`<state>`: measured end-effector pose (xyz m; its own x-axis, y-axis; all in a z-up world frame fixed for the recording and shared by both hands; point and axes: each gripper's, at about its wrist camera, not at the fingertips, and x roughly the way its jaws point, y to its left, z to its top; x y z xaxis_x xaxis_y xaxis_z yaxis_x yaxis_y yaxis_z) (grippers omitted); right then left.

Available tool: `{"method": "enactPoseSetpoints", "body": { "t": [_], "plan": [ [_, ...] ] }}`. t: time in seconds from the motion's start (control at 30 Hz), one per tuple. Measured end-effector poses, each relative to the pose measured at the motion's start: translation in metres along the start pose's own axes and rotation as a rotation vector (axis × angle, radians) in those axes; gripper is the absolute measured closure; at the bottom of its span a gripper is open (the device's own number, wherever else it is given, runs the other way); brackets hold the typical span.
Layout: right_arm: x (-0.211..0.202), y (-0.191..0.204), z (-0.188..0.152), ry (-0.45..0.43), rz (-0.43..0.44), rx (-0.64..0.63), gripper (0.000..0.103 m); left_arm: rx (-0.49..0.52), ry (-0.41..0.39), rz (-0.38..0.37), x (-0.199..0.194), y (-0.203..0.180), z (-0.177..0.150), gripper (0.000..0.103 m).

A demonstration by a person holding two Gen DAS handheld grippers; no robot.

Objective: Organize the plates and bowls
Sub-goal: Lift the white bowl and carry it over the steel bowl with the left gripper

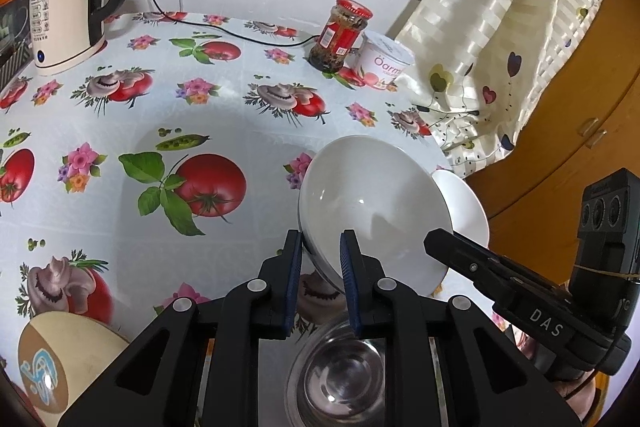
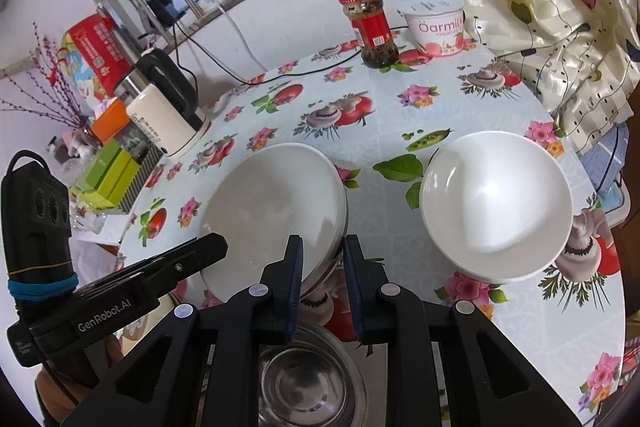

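A white bowl (image 1: 372, 203) (image 2: 276, 203) hangs tilted over the flowered tablecloth, held from both sides. My left gripper (image 1: 322, 247) is shut on its near left rim, which passes between the blue pads. My right gripper (image 2: 322, 247) is shut on the opposite rim. Each gripper also shows in the other's view: the right gripper (image 1: 434, 243) and the left gripper (image 2: 218, 245). A second white bowl (image 2: 496, 203) (image 1: 468, 203) stands upright on the table to the right. Below my grippers sits a shiny steel bowl (image 2: 304, 387) (image 1: 340, 375), partly hidden by the gripper bodies.
A beige plate (image 1: 60, 359) lies at the near left. A white kettle (image 1: 68, 19) with its black cable stands far left; a red-lidded jar (image 2: 370, 27) and a yogurt tub (image 2: 438, 25) stand at the back. A curtain (image 2: 560, 7) drapes over the table's right edge.
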<state>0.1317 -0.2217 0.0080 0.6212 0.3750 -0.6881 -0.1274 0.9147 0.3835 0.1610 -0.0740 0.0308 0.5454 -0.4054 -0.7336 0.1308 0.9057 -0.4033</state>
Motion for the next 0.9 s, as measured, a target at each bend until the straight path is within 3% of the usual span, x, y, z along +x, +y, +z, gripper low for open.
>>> {"method": "enactPoseSetpoints", "body": {
  "t": [0.5, 0.9],
  "plan": [
    [-0.038, 0.016, -0.009, -0.047, -0.012, -0.024, 0.083, 0.025, -0.036, -0.011, -0.033, -0.016, -0.015, 0.083],
    [-0.059, 0.028, -0.039, -0.045, -0.020, -0.028, 0.083, 0.032, -0.032, -0.015, -0.052, -0.019, -0.042, 0.083]
  ]
}}
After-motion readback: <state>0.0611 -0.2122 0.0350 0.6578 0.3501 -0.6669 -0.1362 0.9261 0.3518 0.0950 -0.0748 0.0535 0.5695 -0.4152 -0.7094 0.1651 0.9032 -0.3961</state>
